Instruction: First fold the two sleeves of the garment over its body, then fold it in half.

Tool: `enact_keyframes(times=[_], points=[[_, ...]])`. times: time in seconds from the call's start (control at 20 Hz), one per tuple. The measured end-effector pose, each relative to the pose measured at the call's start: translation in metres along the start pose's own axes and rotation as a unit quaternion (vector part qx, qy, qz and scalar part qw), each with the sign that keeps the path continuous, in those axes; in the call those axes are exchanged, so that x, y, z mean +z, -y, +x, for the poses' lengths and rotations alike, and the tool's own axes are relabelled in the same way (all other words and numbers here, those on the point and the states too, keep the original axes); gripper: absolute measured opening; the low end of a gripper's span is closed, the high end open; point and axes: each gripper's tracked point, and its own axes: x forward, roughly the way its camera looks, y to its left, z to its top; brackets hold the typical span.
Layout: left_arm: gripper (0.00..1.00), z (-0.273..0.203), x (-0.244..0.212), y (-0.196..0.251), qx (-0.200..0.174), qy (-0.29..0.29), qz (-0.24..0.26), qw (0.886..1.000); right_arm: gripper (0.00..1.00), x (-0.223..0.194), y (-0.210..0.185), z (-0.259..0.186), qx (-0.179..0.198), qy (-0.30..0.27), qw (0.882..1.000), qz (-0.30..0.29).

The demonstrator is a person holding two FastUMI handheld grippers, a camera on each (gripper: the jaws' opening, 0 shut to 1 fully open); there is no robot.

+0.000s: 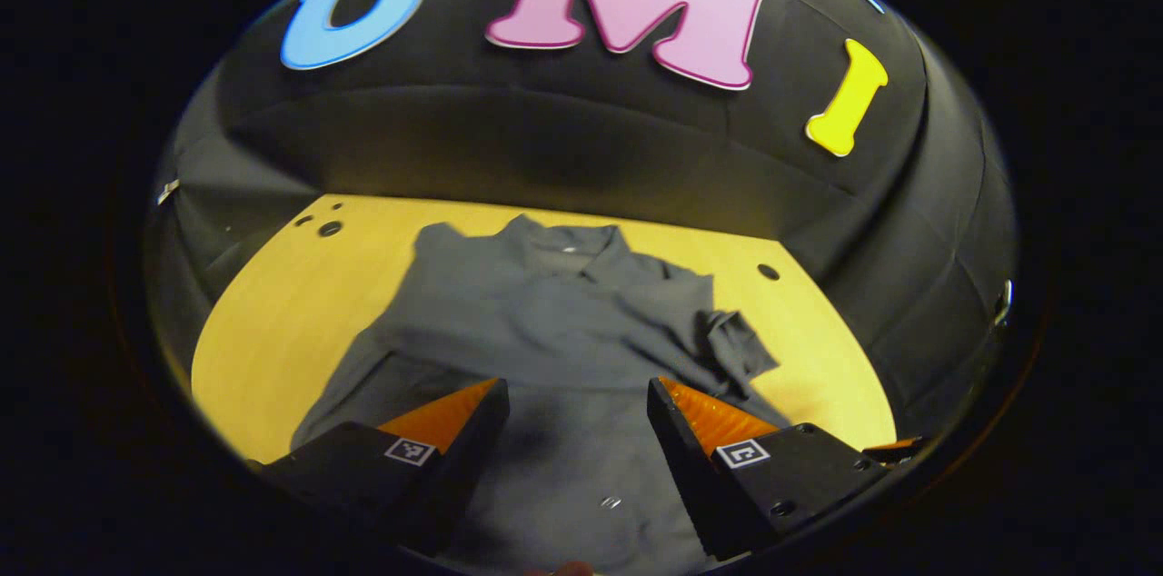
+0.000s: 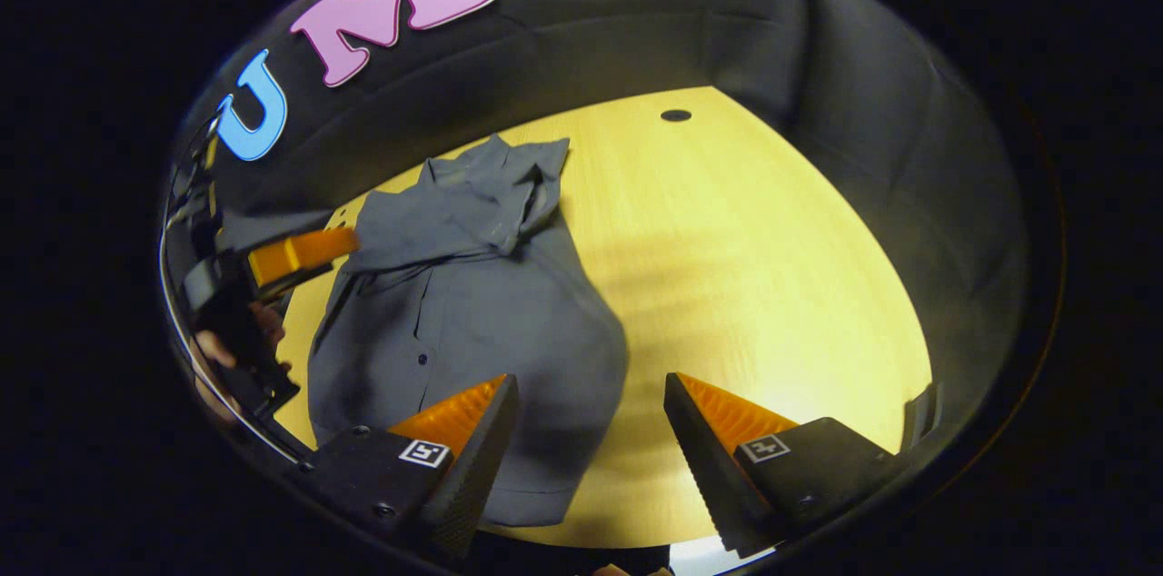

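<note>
My left gripper (image 1: 577, 403) and right gripper (image 2: 589, 408) both hang wide open, empty, over the shirt (image 1: 554, 331) lying mid-surface (image 2: 772, 267). Its bunched sleeve (image 1: 736, 344) may unfold if I pinch one layer.

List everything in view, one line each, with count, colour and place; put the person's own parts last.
shirt: one, dark grey, spread on the table with its collar toward the booth wall; one sleeve lies bunched over the body.
table: one, yellow wood with small dark holes, under the shirt.
booth wall: one, black cloth, behind and around the table.
left hand-held gripper: one, open, above the shirt's lower body; also seen at the left edge of the right gripper view.
right hand-held gripper: one, open, above the shirt's edge and bare table.
hand: one, holding the left hand-held gripper.
</note>
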Motion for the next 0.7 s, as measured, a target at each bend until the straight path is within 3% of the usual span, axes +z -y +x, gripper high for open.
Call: enact_keyframes(times=[0.2, 0.35, 0.6, 0.65, 0.7], points=[[0.96, -0.044, -0.057, -0.083, 0.06, -0.026, 0.002, 0.998, 0.99, -0.017, -0.019, 0.015, -0.001, -0.039, 0.999, -0.007], [0.96, -0.067, -0.089, -0.13, 0.093, -0.044, -0.027, 0.994, 0.99, -0.029, -0.03, 0.025, -0.003, -0.057, 0.998, -0.004], [0.96, -0.091, -0.129, -0.18, 0.131, -0.068, -0.056, 0.987, 0.99, -0.049, -0.036, 0.032, -0.014, -0.078, 0.997, 0.004], [0.92, -0.094, -0.137, -0.188, 0.139, -0.076, -0.057, 0.986, 0.99, -0.053, -0.034, 0.033, -0.019, -0.08, 0.997, 0.002], [0.96, -0.096, -0.144, -0.193, 0.144, -0.081, -0.061, 0.984, 0.99, -0.056, -0.033, 0.035, -0.021, -0.084, 0.996, 0.003]])
